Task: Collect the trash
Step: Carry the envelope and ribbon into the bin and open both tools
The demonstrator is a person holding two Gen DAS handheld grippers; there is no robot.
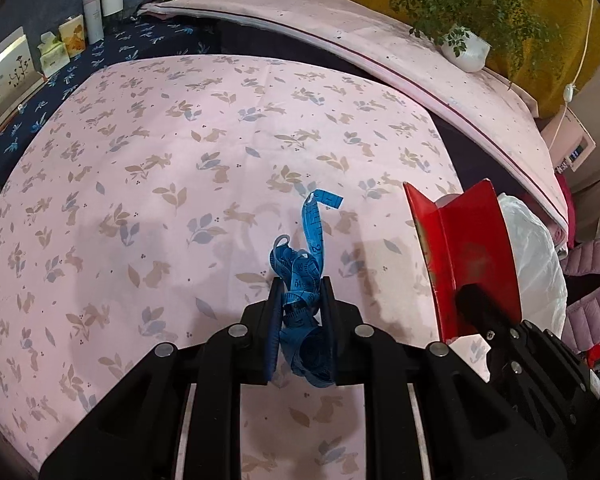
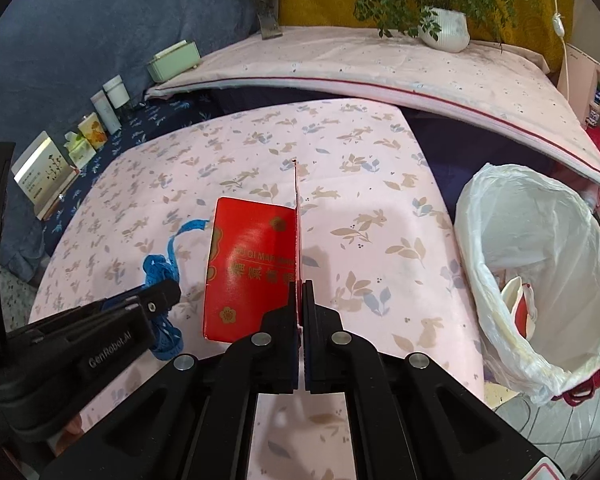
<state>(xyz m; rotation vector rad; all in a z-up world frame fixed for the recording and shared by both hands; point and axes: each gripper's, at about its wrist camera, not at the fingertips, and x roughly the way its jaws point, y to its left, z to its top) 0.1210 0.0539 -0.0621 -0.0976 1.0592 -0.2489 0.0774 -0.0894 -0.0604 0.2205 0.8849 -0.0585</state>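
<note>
Nearest, the left gripper [image 1: 302, 304] is clamped on a bunched blue tape measure [image 1: 304, 280], and the right gripper [image 2: 299, 304] pinches the edge of a folded red card [image 2: 252, 268], both above the pink rabbit-print tablecloth [image 1: 140, 200]. Further right stands the white-lined bin [image 2: 540, 264]. Ideally, carry each piece fully over its rim before releasing, minding the tape's dangling tail.

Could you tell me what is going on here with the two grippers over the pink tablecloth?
A person is collecting trash with a gripper in each hand. The left gripper is shut on a bunched blue measuring tape, held above the table. The right gripper is shut on a folded red card. A bin lined with a white bag stands at the table's right edge, already holding some red and white scraps.
</note>
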